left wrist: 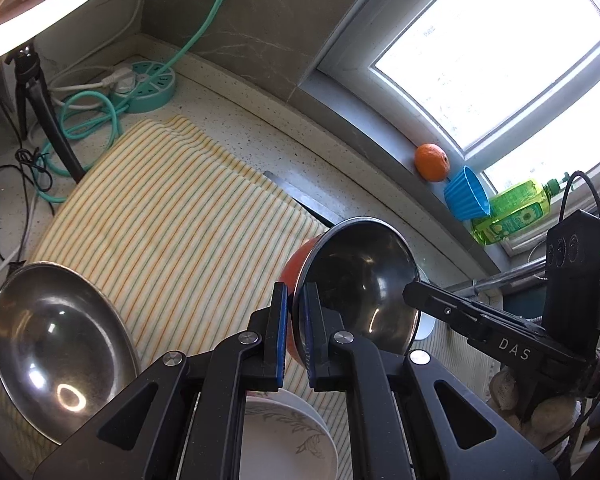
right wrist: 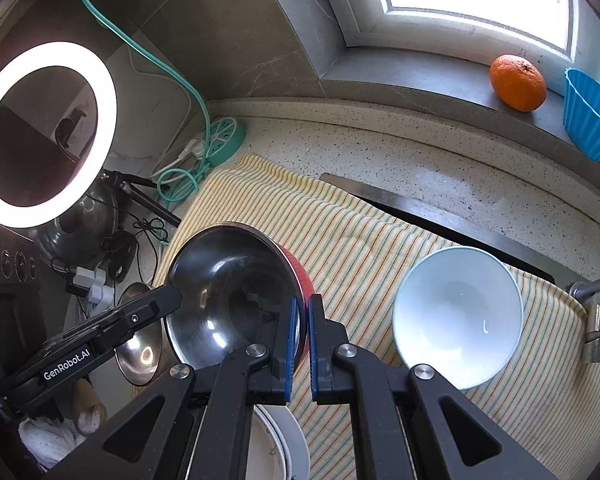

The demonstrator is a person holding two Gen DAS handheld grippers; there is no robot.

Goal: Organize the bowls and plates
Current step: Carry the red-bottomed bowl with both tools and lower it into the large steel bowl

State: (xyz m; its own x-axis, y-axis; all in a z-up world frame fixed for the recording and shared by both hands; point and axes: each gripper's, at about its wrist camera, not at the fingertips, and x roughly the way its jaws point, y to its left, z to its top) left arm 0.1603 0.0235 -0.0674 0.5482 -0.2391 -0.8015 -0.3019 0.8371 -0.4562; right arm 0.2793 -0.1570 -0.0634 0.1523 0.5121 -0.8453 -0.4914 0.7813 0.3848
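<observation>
1. We see two grippers: the left gripper (left wrist: 294, 320) and the right gripper (right wrist: 304, 332) each clamp opposite rims of one red-sided steel bowl (left wrist: 360, 280), lifted over the striped towel (left wrist: 172, 216).
2. We count one other steel bowl (left wrist: 56, 344), one pale blue bowl (right wrist: 456, 316), and stacked floral plates (left wrist: 288, 436).
3. One orange (right wrist: 518, 82) and one blue cup (right wrist: 590, 114) sit on the sill.

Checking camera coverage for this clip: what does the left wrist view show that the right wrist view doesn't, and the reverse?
Only the left wrist view: a green bottle by the window.
Only the right wrist view: a pale blue bowl on the striped cloth.
Both: the left gripper and right gripper clamped on opposite rims of the red steel bowl, plus the orange.
</observation>
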